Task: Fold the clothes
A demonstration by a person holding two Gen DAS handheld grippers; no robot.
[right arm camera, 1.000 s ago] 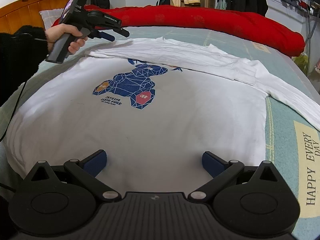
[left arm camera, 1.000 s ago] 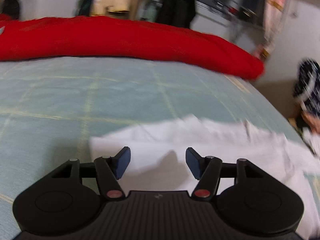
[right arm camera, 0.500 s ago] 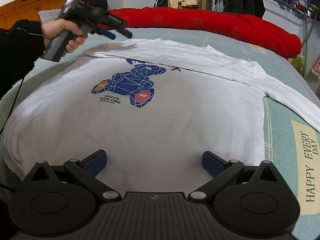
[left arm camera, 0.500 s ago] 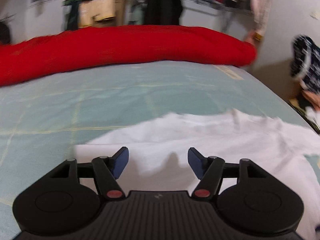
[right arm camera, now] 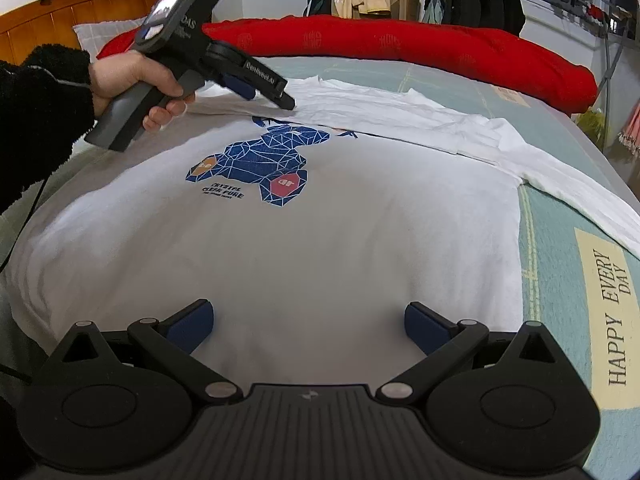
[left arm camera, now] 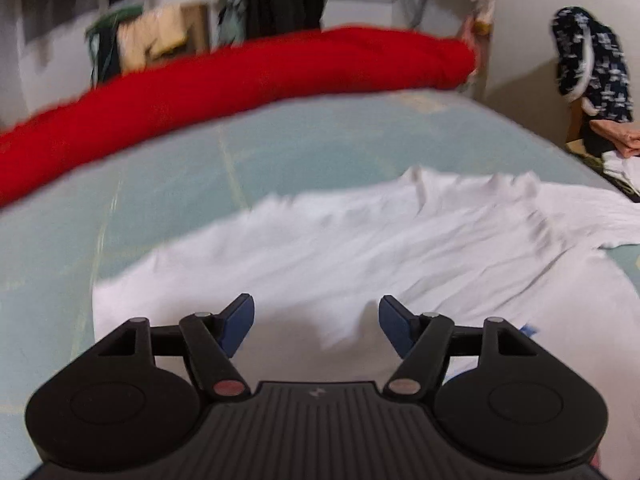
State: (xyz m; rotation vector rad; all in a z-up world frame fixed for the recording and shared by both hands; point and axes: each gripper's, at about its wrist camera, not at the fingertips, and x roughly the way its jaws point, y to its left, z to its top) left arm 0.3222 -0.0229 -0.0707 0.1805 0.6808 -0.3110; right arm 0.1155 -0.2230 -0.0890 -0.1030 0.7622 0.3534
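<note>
A white T-shirt (right arm camera: 320, 248) with a blue geometric print (right arm camera: 260, 168) lies spread on the bed, its far side folded over along the top. My right gripper (right arm camera: 306, 322) hangs open just above the shirt's near hem, nothing between its fingers. In the right wrist view a hand holds my left gripper (right arm camera: 264, 90) low over the folded far edge, at the shirt's upper left. The left wrist view shows that left gripper (left arm camera: 316, 320) open above rumpled white cloth (left arm camera: 360, 248), holding nothing.
A long red quilt roll (right arm camera: 400, 44) runs along the bed's far side. The pale green sheet (right arm camera: 560, 248) carries a "HAPPY EVERY DAY" label (right arm camera: 608, 312) at the right. A wooden headboard (right arm camera: 72, 8) and pillow stand at left. Clothes hang beyond the bed.
The left gripper has swung rightward and come down onto the shirt's folded far edge. The right gripper has stayed where it was, open.
</note>
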